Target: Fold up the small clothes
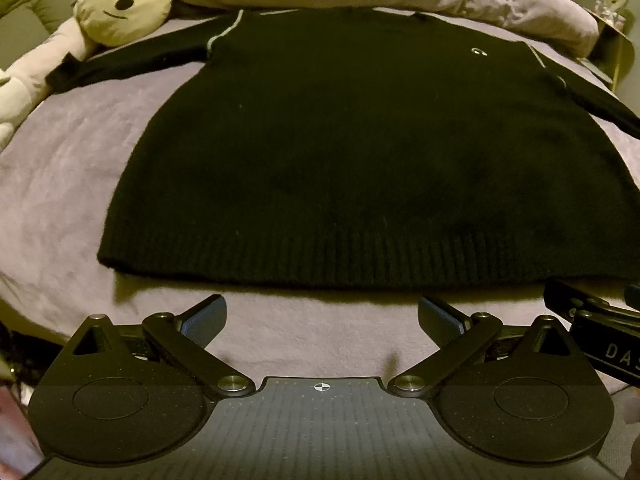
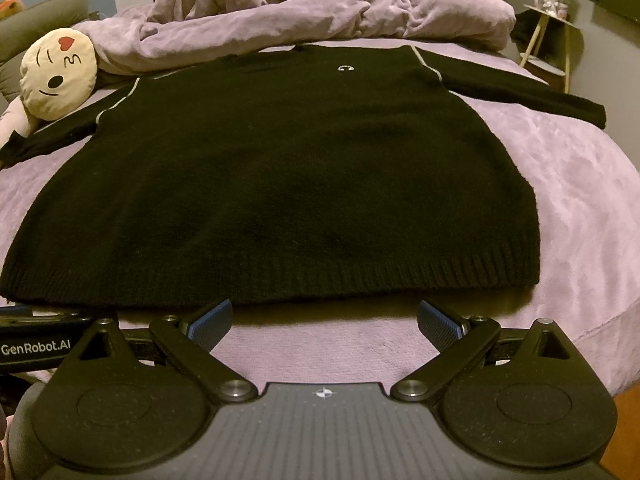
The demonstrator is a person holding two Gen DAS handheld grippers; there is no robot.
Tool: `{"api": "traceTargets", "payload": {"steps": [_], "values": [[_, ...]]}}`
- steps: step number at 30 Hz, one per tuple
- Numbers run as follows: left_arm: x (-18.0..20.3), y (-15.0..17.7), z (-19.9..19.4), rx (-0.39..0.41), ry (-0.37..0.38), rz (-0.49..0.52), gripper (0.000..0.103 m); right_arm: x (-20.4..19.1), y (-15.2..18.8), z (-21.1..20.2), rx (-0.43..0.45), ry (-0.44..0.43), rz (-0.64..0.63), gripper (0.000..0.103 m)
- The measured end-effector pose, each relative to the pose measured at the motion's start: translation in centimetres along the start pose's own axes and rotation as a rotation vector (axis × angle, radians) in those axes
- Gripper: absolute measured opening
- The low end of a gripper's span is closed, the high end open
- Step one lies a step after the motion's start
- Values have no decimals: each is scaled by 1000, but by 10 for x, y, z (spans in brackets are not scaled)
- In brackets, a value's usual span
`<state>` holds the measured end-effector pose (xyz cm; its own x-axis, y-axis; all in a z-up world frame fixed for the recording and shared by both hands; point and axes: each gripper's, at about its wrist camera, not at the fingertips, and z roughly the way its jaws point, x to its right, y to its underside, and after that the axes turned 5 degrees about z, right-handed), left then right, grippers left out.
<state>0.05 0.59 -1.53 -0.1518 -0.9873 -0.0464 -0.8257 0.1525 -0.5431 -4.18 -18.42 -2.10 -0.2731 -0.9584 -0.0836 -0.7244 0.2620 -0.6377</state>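
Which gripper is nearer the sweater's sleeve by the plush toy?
Left. The left gripper faces the hem's plush-toy side; the right gripper sits further from that sleeve.

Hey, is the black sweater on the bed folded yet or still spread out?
Spread out. The black sweater lies flat on the bed, both sleeves stretched sideways, hem unfolded.
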Motion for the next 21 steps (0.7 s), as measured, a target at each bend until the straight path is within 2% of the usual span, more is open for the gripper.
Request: {"api": "traceTargets", "payload": {"steps": [21], "values": [[-1,-2,13,-41,0,-8,103,5,-1,9,-31,-6,22,99]]}}
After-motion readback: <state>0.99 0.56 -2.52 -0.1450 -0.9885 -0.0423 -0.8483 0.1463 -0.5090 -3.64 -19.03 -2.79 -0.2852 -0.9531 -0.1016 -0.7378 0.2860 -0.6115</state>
